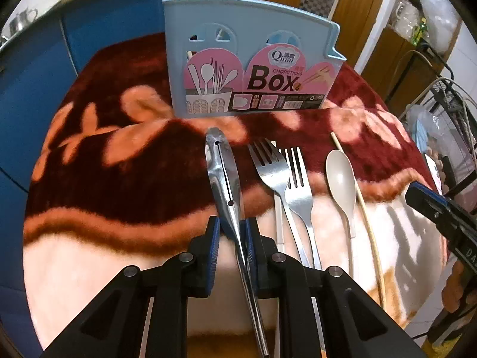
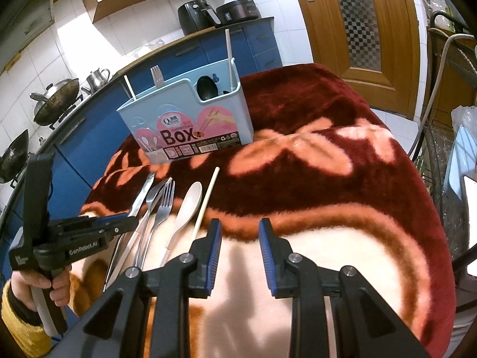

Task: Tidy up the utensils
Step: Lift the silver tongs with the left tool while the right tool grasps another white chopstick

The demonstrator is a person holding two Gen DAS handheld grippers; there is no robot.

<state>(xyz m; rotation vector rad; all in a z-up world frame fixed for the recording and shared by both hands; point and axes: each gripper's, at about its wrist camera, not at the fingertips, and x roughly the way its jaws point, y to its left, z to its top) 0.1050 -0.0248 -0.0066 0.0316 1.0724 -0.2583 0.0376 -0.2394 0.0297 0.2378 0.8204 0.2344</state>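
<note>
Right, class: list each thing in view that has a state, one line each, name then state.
left gripper: fingers shut on the slotted steel utensil
slotted steel utensil: held by its neck, handle end toward the camera
right gripper: fingers apart, nothing between them
two forks: flat on the blanket, overlapping
beige spoon: flat, bowl up
blue box: upright, partly filled

Home kitchen, woks, blue cabinets, kettle
</note>
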